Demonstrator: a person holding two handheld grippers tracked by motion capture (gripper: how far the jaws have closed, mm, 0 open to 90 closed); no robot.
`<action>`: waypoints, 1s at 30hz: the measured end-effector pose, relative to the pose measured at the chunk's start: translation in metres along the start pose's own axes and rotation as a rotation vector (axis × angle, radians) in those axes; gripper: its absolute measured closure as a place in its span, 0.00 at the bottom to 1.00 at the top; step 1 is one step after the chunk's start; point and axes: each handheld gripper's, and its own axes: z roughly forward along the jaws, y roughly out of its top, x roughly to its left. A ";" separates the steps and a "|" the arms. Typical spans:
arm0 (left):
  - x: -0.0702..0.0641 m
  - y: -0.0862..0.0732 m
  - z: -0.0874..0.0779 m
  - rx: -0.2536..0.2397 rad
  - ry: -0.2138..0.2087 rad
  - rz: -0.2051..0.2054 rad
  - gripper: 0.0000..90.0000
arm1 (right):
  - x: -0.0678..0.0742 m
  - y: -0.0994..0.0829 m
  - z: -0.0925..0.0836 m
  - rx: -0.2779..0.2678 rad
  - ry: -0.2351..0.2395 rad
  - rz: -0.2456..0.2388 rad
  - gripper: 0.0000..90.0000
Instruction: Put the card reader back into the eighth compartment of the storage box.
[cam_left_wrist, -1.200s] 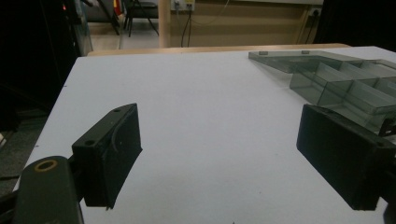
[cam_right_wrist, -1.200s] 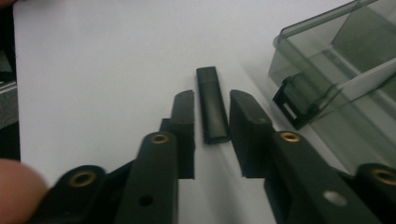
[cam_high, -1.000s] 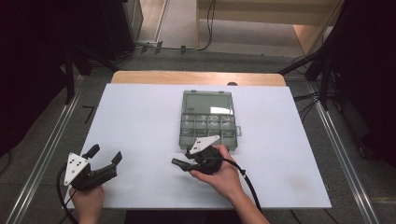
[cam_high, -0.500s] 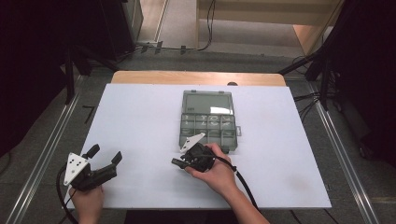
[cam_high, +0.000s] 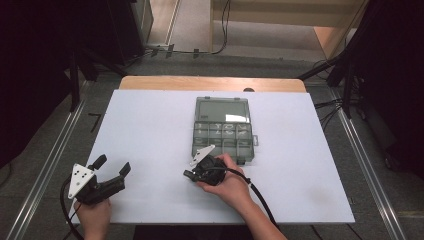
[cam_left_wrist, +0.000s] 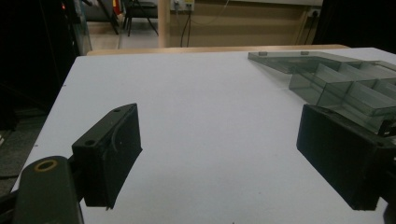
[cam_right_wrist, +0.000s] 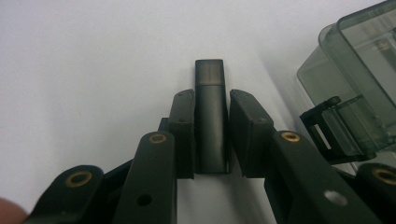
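A small dark block (cam_right_wrist: 209, 116) on the tabletop (cam_high: 150, 130) is clamped by the right gripper (cam_right_wrist: 211, 135), whose jaws have just been closing. The left gripper (cam_left_wrist: 219, 154) is held with jaws wide and empty.

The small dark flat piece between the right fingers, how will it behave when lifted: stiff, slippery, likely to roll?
The dark flat piece looks straight-edged and rigid, so it probably will not bend. Its flat sides suggest it will not roll. Its smooth, slightly glossy surface may slip between the right gripper fingers, so a firm squeeze seems wise. It looks light.

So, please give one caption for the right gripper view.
Right gripper closing on a small dark bar beside the clear box.
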 end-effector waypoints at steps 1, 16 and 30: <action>0.000 0.000 0.000 -0.002 -0.001 0.000 0.16 | 0.000 0.000 0.000 -0.002 0.001 -0.007 0.77; 0.000 0.000 0.000 0.001 0.000 0.000 0.16 | -0.001 -0.004 0.000 -0.041 0.005 0.008 0.79; 0.000 0.000 0.000 0.003 0.002 0.004 0.16 | -0.004 -0.001 -0.016 -0.100 0.009 0.027 0.79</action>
